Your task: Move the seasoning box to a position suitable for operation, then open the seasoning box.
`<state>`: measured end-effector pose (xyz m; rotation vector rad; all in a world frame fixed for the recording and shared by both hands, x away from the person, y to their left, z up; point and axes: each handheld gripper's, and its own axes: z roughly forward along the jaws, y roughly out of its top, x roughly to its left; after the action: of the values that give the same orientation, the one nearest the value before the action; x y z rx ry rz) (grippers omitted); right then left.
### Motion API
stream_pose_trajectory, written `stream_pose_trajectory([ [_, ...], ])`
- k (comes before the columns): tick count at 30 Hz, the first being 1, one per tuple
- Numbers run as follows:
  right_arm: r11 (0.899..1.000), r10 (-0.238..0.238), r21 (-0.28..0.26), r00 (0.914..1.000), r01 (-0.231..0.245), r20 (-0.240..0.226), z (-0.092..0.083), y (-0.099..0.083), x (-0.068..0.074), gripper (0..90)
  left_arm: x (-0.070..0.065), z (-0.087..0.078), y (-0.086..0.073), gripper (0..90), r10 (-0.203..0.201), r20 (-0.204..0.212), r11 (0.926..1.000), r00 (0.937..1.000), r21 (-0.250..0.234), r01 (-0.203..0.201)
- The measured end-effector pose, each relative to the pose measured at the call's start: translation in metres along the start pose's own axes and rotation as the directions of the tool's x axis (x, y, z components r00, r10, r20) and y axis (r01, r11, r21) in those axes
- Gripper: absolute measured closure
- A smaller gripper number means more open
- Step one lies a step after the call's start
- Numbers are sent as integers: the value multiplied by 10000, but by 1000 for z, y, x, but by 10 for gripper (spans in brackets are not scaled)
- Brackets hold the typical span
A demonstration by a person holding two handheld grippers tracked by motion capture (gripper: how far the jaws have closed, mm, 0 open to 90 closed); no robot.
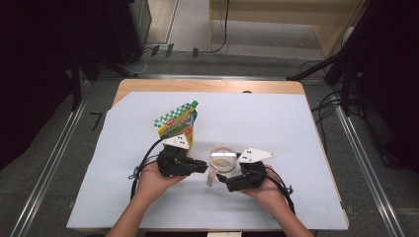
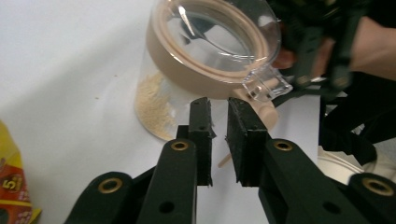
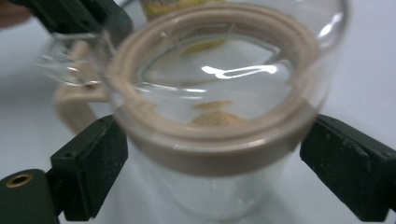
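Seemingly light, rigid, slippery clear jar, few grains inside; right gripper clamps body under tan lid. Left gripper nearly closed, empty, at latch.

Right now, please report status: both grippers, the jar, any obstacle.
Right gripper straddles jar, contact unclear. Left gripper nearly shut at lid latch, nothing visibly between the pads. Lid on, granules at bottom. Pouch behind, clear of the jar.

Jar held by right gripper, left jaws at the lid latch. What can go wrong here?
1. Left gripper jaws are nearly closed beside the clear latch with nothing visibly pinched; they may slip off.
2. Right gripper brackets the jar below its tan collar; contact is unclear, so prying might tip it and spill the granules.
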<state>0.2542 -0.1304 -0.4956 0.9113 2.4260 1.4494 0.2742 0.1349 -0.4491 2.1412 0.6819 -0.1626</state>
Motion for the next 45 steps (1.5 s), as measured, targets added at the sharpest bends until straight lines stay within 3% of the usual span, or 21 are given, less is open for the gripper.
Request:
stream_pose_trajectory([
  [4,9996,47,277,9995,-38,-316,-14,-1,-2,136,-1,0,0,839,-53,38,10000,10000,-35,53],
  [8,9986,119,520,9993,-100,-363,-26,-5,-4,155,-2,5,-1,899,-91,404,10000,9991,-1,92],
  [10,9986,251,471,9993,-238,-292,-35,-6,-6,174,-4,8,0,900,-23,385,10000,9993,67,21],
  [15,9993,314,220,9987,-305,-393,-50,-6,-10,328,-6,12,0,900,143,172,9994,9997,323,-149],
  [20,10000,28,77,9995,-26,-326,-53,-5,-9,426,-6,12,-1,900,302,28,9986,9995,429,-303],
  [22,10000,-42,-16,9997,42,-241,-55,-4,-8,548,-7,12,-1,900,350,-27,9983,9994,462,-348],
  [24,10000,-38,-25,9994,38,-329,-55,-3,-8,570,-7,12,-1,900,354,-37,9983,9994,473,-352],
  [25,9998,185,4,9987,-185,-485,-54,-2,-10,638,-7,13,-2,900,380,-7,9983,9993,452,-379],
  [27,9995,318,98,9990,-315,-299,-53,-2,-9,732,-8,14,-1,900,364,-22,9982,9993,470,-363],
  [30,9988,437,237,9985,-429,-325,-52,-2,-8,781,-9,15,-1,900,382,-54,9980,9993,498,-379],
  [31,9971,580,527,9974,-557,-431,-49,-3,-8,811,-8,16,-2,900,222,-6,9984,9998,519,-222],
  [35,9971,477,615,9983,-455,-348,-46,-4,-5,900,-9,18,-2,900,156,-13,9984,9999,545,-155],
  [45,9978,445,495,9987,-432,-250,-46,-3,-5,900,-15,23,0,900,144,-54,9967,9999,800,-139],
])
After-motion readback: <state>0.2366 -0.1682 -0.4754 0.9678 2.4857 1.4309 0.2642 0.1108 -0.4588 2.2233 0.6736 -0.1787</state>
